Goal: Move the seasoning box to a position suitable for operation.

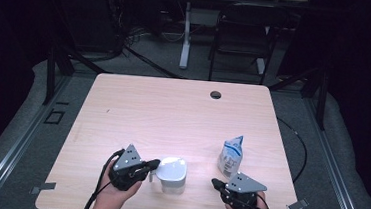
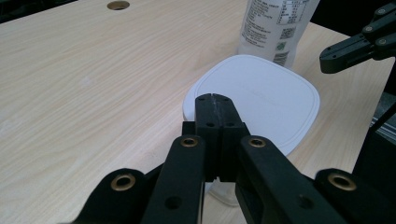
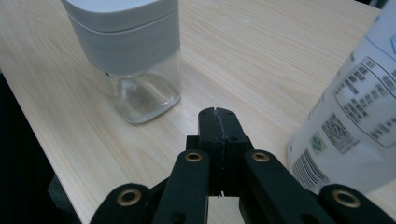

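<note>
Standing near the white-lidded jar (image 1: 173,175), pouch (image 1: 231,157) label print unreadable.

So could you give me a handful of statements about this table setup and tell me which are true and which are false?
1. Both grippers have their jaws shut with nothing between them. True: the left gripper and the right gripper each show the two jaws pressed together.
2. The container has its white lid off. False: the lid sits closed on top of it.
3. The white pouch stands upright on the table, apart from the container. True.
4. The right gripper is clamped on the pouch. False: it is beside the pouch, holding nothing.
5. The lower part of the container is clear. True, seen in the right gripper view.
</note>
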Available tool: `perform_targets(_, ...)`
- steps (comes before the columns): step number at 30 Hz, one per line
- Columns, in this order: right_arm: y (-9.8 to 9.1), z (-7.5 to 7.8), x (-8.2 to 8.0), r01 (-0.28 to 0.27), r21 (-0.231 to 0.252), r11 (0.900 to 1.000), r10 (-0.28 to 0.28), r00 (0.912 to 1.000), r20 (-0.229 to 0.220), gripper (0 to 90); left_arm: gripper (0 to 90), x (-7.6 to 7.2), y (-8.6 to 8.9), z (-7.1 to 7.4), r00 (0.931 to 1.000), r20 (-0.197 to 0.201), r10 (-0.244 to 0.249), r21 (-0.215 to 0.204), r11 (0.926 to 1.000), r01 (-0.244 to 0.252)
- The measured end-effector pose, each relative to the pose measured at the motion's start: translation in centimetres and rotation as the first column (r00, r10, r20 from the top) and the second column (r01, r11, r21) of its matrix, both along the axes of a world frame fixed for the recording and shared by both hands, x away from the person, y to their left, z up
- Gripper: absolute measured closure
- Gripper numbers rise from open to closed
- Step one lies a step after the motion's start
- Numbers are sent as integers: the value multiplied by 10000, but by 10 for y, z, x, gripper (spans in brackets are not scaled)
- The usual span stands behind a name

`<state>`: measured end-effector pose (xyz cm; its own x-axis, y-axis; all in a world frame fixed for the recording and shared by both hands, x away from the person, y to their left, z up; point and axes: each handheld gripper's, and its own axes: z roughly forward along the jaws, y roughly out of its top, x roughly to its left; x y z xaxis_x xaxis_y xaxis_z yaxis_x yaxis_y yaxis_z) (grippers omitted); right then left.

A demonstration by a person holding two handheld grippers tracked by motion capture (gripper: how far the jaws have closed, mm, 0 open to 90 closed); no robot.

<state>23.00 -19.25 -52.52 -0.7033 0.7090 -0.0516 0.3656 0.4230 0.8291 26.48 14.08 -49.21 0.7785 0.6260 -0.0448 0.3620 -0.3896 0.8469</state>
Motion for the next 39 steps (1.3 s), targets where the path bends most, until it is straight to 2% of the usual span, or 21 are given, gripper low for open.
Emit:
perform_targets(5, 13, 3, 7, -286, 177, 9994, 289, 9995, -140, 900, 900, 0, 0, 0, 10000, 5, 16, -25, 10000, -16)
perform_targets(20, 51, 3, 23, -1202, 245, 9924, 1205, 9927, -85, 900, 900, 0, 0, -1, 10000, -13, 33, -82, 10000, -33)
perform_targets(30, 56, 2, 22, -1556, 438, 9869, 1558, 9878, -15, 900, 900, 0, 0, -1, 10000, -52, 83, -127, 9999, -83)
perform_targets(39, 57, 3, 21, -1510, 460, 9875, 1511, 9885, 32, 900, 900, -1, -1, -1, 10000, -40, 53, -162, 9999, -54)
